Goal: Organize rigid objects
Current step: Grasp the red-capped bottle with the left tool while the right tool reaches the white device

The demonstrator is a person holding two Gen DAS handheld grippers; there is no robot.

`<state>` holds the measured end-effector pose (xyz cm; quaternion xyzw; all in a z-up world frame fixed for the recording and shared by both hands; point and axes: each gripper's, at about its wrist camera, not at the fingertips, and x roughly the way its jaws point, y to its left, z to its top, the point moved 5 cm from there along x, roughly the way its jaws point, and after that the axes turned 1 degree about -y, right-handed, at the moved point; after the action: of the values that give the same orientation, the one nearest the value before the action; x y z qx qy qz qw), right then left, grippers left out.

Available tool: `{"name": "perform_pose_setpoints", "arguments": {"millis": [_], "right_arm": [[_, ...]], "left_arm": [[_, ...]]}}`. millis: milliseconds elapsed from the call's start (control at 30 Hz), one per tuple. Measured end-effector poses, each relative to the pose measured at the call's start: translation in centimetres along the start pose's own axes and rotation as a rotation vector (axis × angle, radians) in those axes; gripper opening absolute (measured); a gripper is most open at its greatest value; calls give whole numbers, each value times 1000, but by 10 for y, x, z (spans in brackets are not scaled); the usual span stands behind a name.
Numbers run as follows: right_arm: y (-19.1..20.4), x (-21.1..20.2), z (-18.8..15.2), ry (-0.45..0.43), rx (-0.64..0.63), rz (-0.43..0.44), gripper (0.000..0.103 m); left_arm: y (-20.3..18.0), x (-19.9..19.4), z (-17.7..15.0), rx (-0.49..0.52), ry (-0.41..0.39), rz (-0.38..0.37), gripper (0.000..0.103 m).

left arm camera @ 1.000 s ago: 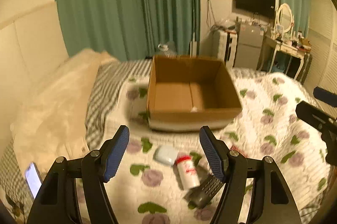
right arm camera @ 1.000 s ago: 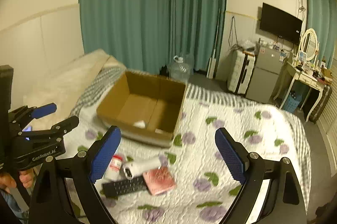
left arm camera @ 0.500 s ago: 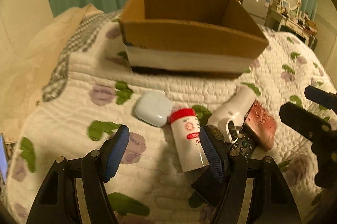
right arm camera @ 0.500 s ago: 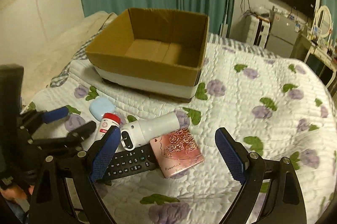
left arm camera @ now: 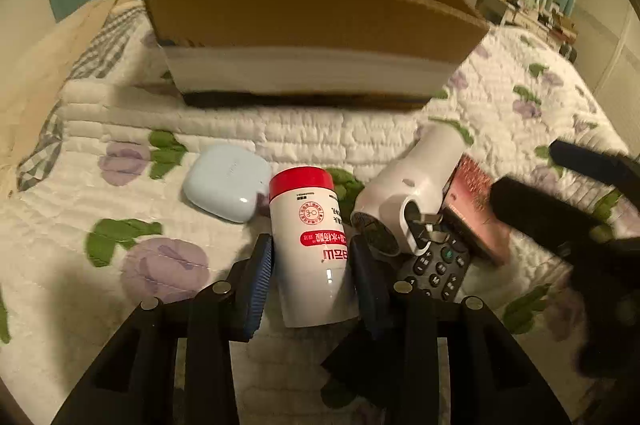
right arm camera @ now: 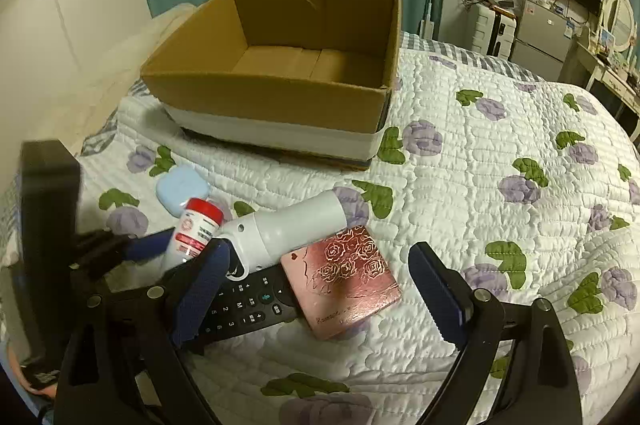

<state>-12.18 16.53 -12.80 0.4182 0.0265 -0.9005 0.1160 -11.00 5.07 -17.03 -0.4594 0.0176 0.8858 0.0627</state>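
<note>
left claw (left arm camera: pixel 312 265) clamps white bottle (left arm camera: pixel 310 245) | right claw (right arm camera: pixel 316 289) wide above pink case (right arm camera: pixel 344 281)

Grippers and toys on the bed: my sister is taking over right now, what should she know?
Left gripper: jaws closed around the red-capped white bottle, which lies on the quilt, not lifted yet.
Right gripper: open, holding nothing, hovering over the pink rose-patterned case and black remote.
Also on the quilt: pale blue earbud case and white handheld device, which rests on the remote.
Cardboard box: nothing visible inside.
Done: nothing boxed. Left: all five items, judging by the box.
</note>
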Motion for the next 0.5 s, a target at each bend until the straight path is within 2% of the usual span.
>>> {"name": "perform_pose_setpoints", "arguments": {"millis": [67, 133, 300, 500], "right_arm": [[3, -1, 0, 0, -12, -2, 91], [6, -1, 0, -3, -5, 4, 91], [20, 10, -1, 33, -44, 4, 91], [41, 36, -2, 92, -61, 43, 91]], "left_arm": [[5, -12, 5, -5, -33, 9, 38], [15, -23, 12, -1, -68, 50, 38], [50, -32, 21, -40, -104, 123, 38], [80, -34, 22, -115, -109, 121, 38]]}}
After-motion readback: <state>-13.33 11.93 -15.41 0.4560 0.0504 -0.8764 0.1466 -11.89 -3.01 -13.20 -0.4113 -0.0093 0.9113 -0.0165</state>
